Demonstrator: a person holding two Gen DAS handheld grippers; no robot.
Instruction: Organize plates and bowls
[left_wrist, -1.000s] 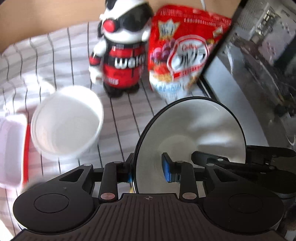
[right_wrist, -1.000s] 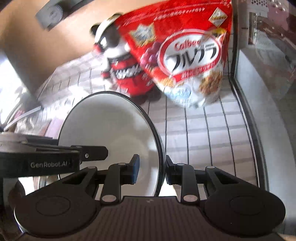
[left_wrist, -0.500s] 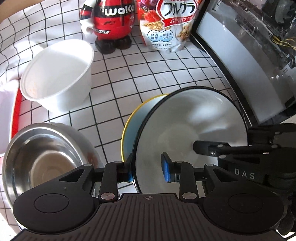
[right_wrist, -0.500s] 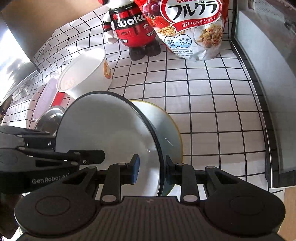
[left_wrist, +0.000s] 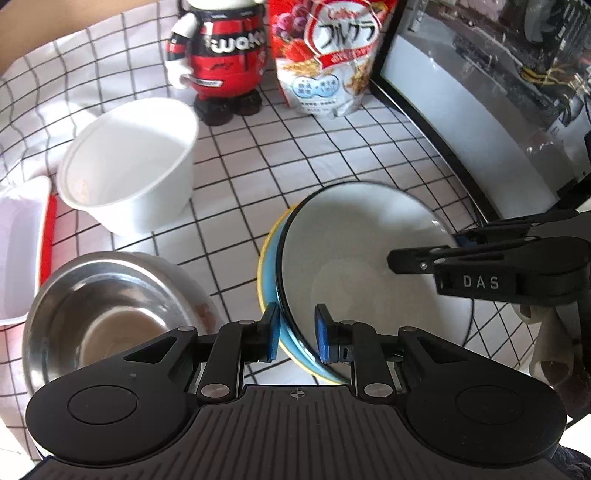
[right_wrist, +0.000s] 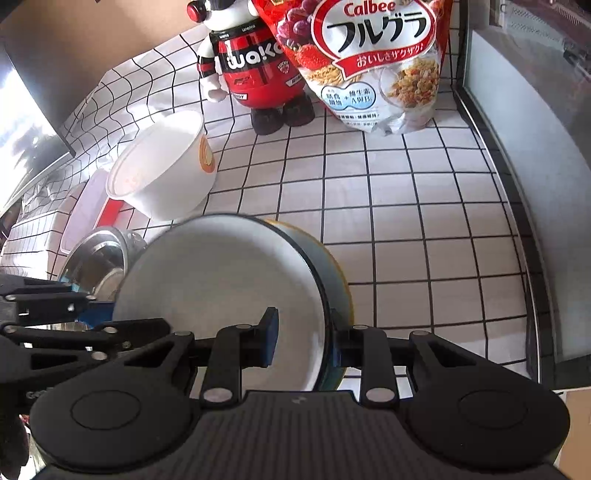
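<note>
1. The left tool (left_wrist: 295, 338) is seen closing, with the rims of the black-rimmed white bowl (left_wrist: 369, 266) and the blue bowl (left_wrist: 269, 266) between its blue pads, the white one nested in the blue.
2. The right tool (right_wrist: 301, 341) is clenched on the same two rims at the white bowl's 3 o'clock side.
3. The nested bowls are set on the checked worktop (left_wrist: 332, 147).
4. A steel bowl (left_wrist: 107, 314) is seen at the nested bowls' 9 o'clock.
5. A white paper bowl (left_wrist: 129, 166) is seen at their 11 o'clock.

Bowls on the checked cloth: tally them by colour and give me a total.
White with black rim: 1
Blue with yellow rim: 1
Plain white: 1
Steel: 1
Total: 4 bowls
</note>
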